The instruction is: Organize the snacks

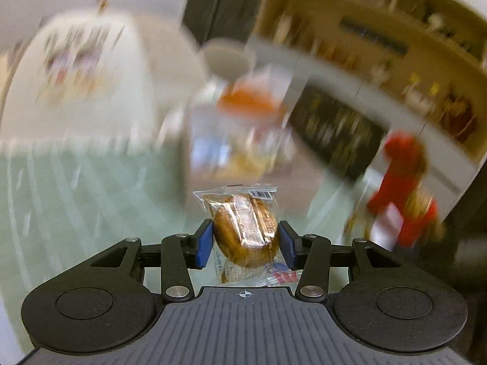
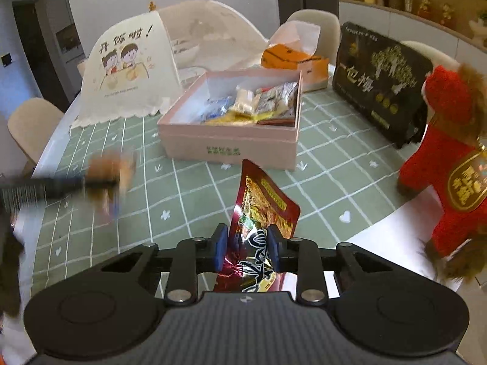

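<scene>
Above a green grid-patterned tablecloth (image 2: 194, 188), both grippers carry one snack each. The left gripper (image 1: 245, 245) is closed on a clear-wrapped brown pastry (image 1: 245, 234), its blue pads (image 1: 204, 245) pressing the packet's two sides so that the packet stands upright between them; the surroundings in the left wrist view are smeared by motion blur, and only a pale box shape and an orange blur can be made out ahead. The right gripper (image 2: 247, 251) is closed on a red foil snack pouch (image 2: 261, 213), which is pinched near its lower half and rises tilted forward beyond the fingertips. In the right wrist view the left gripper appears as a dark blurred streak at the far left, with a brown blur at its tip. Ahead of the pouch sits an open pink box (image 2: 231, 149) on the tablecloth, holding several wrapped snacks piled toward its right side. Behind the box lie a white mesh food cover with a cartoon print (image 2: 127, 70) to the left and an orange carton (image 2: 292, 59) to the right. A black gift box with gold lettering (image 2: 380, 82) stands at the right, beside a red plush toy (image 2: 441, 164).
</scene>
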`<action>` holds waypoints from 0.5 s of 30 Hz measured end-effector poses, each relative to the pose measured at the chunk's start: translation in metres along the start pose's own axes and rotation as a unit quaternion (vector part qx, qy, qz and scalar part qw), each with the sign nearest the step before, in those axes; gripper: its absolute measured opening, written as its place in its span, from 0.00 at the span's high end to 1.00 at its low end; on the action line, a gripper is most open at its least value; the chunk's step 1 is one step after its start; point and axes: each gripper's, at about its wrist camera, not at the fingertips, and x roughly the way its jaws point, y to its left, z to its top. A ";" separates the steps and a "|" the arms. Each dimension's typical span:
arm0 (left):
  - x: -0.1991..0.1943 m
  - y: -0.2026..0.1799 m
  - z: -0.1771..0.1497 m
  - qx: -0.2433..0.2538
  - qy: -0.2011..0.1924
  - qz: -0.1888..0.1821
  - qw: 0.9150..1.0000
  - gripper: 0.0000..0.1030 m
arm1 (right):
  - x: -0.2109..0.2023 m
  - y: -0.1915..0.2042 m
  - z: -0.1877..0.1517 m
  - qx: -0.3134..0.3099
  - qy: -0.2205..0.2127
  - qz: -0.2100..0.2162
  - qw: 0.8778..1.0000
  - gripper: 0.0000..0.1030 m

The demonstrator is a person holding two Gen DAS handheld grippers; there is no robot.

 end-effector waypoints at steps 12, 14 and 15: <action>0.053 0.009 0.104 -0.071 -0.074 -0.059 0.993 0.51 | -0.027 0.000 0.026 0.001 -0.048 -0.017 0.999 0.93; 0.051 0.012 0.097 -0.069 -0.067 -0.051 0.994 0.51 | -0.025 -0.002 0.029 -0.003 -0.044 -0.022 0.999 0.93; 0.050 0.014 0.091 -0.067 -0.055 -0.042 0.995 0.51 | -0.021 -0.001 0.030 -0.010 -0.039 -0.028 0.999 0.93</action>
